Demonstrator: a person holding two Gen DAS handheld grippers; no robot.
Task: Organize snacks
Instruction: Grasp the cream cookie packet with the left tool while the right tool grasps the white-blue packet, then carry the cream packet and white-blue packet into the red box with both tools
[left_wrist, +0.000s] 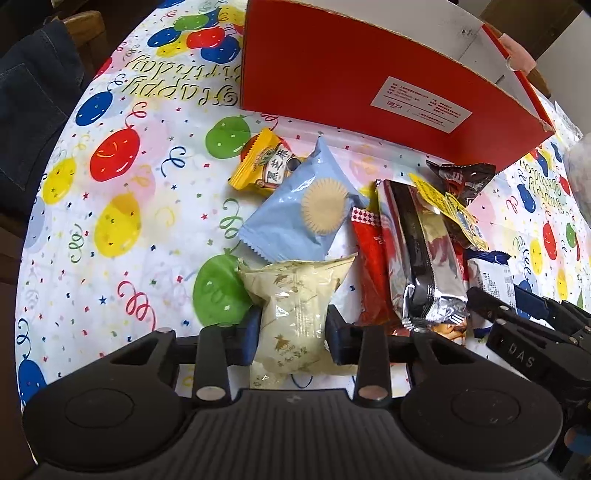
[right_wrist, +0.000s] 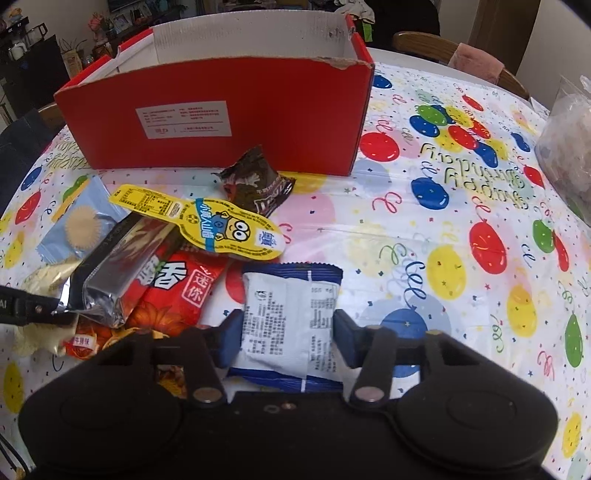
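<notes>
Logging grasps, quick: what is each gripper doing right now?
Left gripper: closed on the cream pastry packet.
Right gripper: closed on the blue-and-white snack packet.

Your desk (right_wrist: 461, 221) wears a balloon-print birthday cloth. At upper right of the right wrist view you see a wooden chair back (right_wrist: 424, 42) against a pale wall (right_wrist: 554, 40); at upper left, dark cluttered shelves (right_wrist: 33, 48).

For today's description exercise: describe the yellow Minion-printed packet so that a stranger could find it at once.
Start at the red cardboard box on the balloon tablecloth. In front of it lies a snack pile; the Minion packet lies on top, beside the brown wrapper. Only it is yellow, flat and curvy-edged, with a goggle-eyed face.
</notes>
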